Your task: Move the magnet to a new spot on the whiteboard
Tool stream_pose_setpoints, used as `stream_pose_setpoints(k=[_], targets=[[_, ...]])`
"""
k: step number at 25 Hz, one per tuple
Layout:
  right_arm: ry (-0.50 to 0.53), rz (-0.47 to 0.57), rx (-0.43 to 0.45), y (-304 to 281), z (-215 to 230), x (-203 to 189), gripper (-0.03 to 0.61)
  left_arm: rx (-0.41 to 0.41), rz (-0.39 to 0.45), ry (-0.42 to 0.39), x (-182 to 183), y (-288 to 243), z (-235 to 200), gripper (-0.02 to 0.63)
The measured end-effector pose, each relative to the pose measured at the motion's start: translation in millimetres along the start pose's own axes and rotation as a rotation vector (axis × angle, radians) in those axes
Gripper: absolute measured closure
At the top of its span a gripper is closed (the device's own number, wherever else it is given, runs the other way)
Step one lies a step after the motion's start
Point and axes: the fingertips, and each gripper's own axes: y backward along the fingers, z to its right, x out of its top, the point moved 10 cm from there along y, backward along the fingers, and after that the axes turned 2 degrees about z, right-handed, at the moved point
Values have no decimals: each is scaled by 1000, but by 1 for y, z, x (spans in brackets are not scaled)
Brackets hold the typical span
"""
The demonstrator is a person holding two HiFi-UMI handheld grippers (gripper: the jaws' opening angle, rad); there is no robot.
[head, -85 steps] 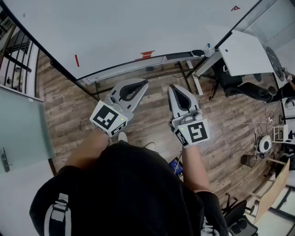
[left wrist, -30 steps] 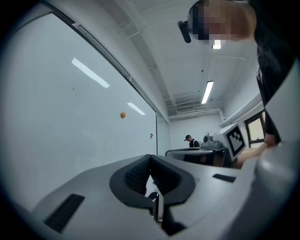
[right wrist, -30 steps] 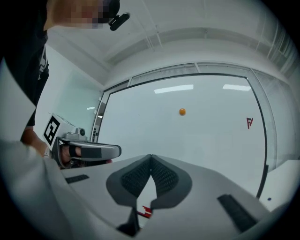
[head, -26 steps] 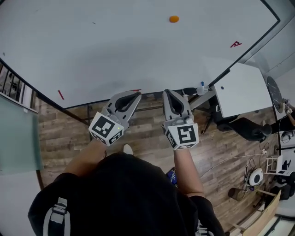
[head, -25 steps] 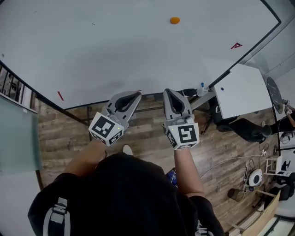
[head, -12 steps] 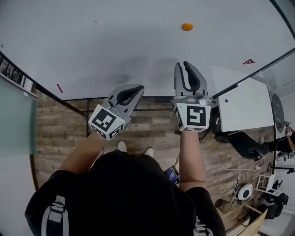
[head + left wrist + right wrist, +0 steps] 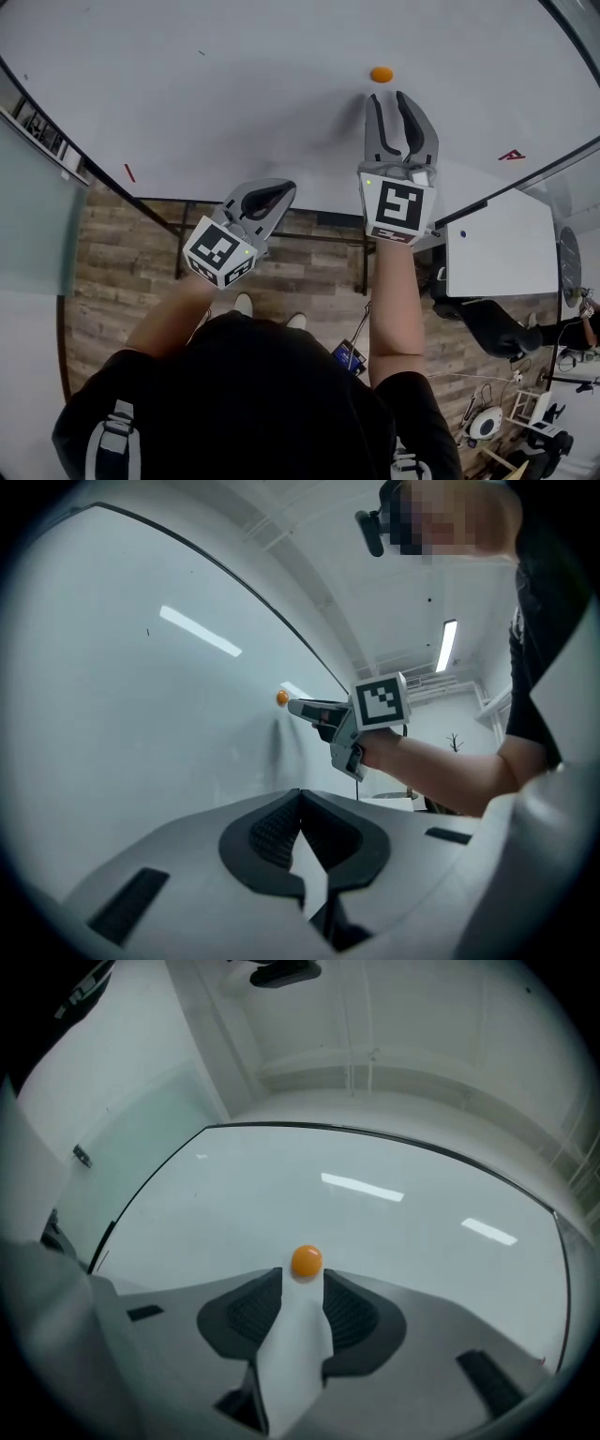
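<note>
The right gripper (image 7: pixel 398 97) is hovering high against the big white whiteboard (image 7: pixel 234 84), pointing at the small round orange magnet (image 7: pixel 381 74). Its jaws have just been opening, and they are standing apart now with nothing between the pads. In the right gripper view the magnet is sitting on the board's face just ahead of the fingertips, lined up with the gap but not yet inside it. The head view is showing it just beyond one jaw tip, close but apart.

The left gripper (image 7: pixel 281 192) is hanging lower, near the board's bottom edge, with its jaws closed together on nothing and taking no part.

So this is looking like the approach step, with the magnet not yet picked. The next move, I'd say, is calling for a short push forward until the pads are flanking the magnet. After that comes a squeeze firm enough to beat its pull on the board, then a carry to another bare patch. Being small and rounded, it could be slipping out if the pads are closing off-centre.
</note>
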Motion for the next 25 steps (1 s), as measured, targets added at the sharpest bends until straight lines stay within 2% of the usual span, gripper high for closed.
stream_pose_setpoints(k=[5, 13, 18, 22, 25], targets=[[90, 16, -17, -12, -2, 12, 420, 21, 6, 12, 3, 2, -3, 611], [149, 5, -42, -22, -6, 16, 407, 40, 14, 9, 6, 10, -4, 611], [137, -11, -41, -27, -4, 14, 419, 53, 13, 4, 6, 15, -1, 611], [125, -19, -48, -28, -4, 14, 468, 66, 17, -2, 9, 22, -1, 611], [118, -26, -54, -29, -4, 15, 462, 76, 20, -4, 9, 26, -2, 611]])
